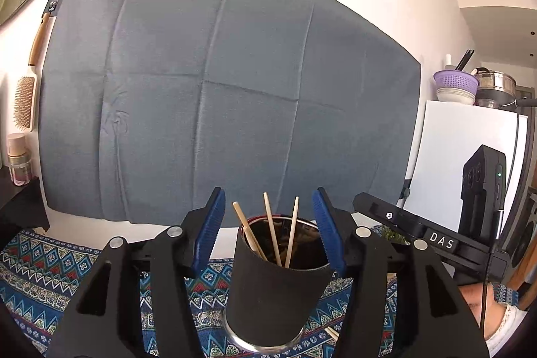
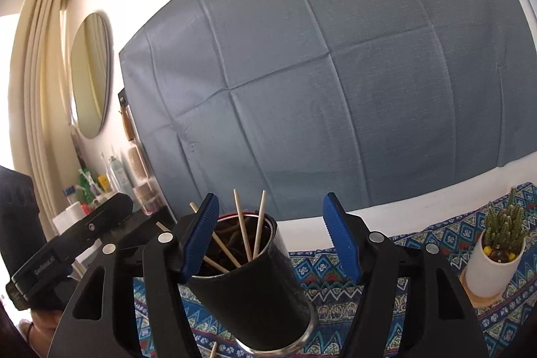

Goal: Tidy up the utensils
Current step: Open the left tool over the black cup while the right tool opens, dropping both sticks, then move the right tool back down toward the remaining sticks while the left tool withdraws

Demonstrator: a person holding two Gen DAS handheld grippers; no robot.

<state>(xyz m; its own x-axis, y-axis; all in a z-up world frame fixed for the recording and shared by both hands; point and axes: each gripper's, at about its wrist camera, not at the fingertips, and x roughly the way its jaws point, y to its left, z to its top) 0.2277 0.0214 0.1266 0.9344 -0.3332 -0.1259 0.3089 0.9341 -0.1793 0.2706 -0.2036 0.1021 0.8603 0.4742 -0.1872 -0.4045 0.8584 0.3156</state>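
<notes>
A black-sleeved metal cup (image 1: 278, 287) stands on the patterned tablecloth (image 1: 40, 274), and several thin wooden sticks (image 1: 270, 223) lean inside it. My left gripper (image 1: 268, 200) is open with the cup between its blue pads; there is a clear gap on the left side. The right wrist view shows the same cup (image 2: 255, 291) and sticks (image 2: 242, 223) low and left. There my right gripper (image 2: 271, 200) is open: its left finger crosses the rim and its right finger is well clear. A loose stick (image 1: 332, 333) lies on the cloth beside the cup's base.
A small cactus in a white pot (image 2: 493, 260) stands at the right on the cloth. A grey sheet (image 1: 218, 83) hangs on the wall behind. Bottles (image 2: 114, 180) crowd a shelf at the left. A white fridge (image 1: 463, 136) with bowls on top stands at the right.
</notes>
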